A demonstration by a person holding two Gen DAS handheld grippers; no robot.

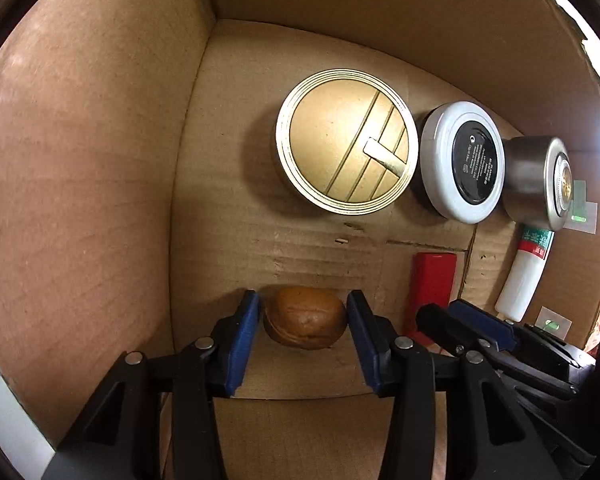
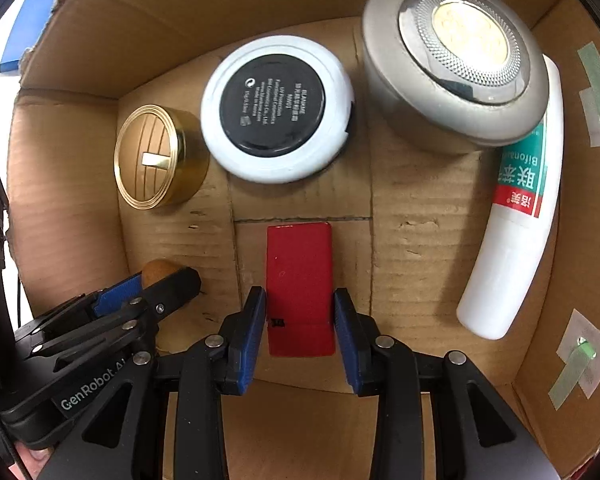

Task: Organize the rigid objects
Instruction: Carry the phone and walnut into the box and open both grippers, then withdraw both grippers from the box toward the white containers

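Note:
Both grippers are inside a cardboard box [image 1: 80, 160]. My left gripper [image 1: 303, 322] straddles a brown walnut-like object [image 1: 305, 317] on the box floor; small gaps show beside both blue pads, so it looks open. My right gripper [image 2: 300, 320] straddles a flat red block [image 2: 300, 280] lying on the floor; its pads sit beside the block with slight gaps. The left gripper [image 2: 156, 284] and walnut [image 2: 160, 270] also show in the right wrist view, and the right gripper [image 1: 452, 312] and red block [image 1: 432, 284] show in the left wrist view.
Along the far wall stand a gold round tin [image 1: 346, 152], a white round case with black label [image 1: 462, 162] and a silver round light [image 2: 456, 64]. A white tube [image 2: 516, 216] lies by the right wall. Taped green markers [image 2: 580, 356] are on the right wall.

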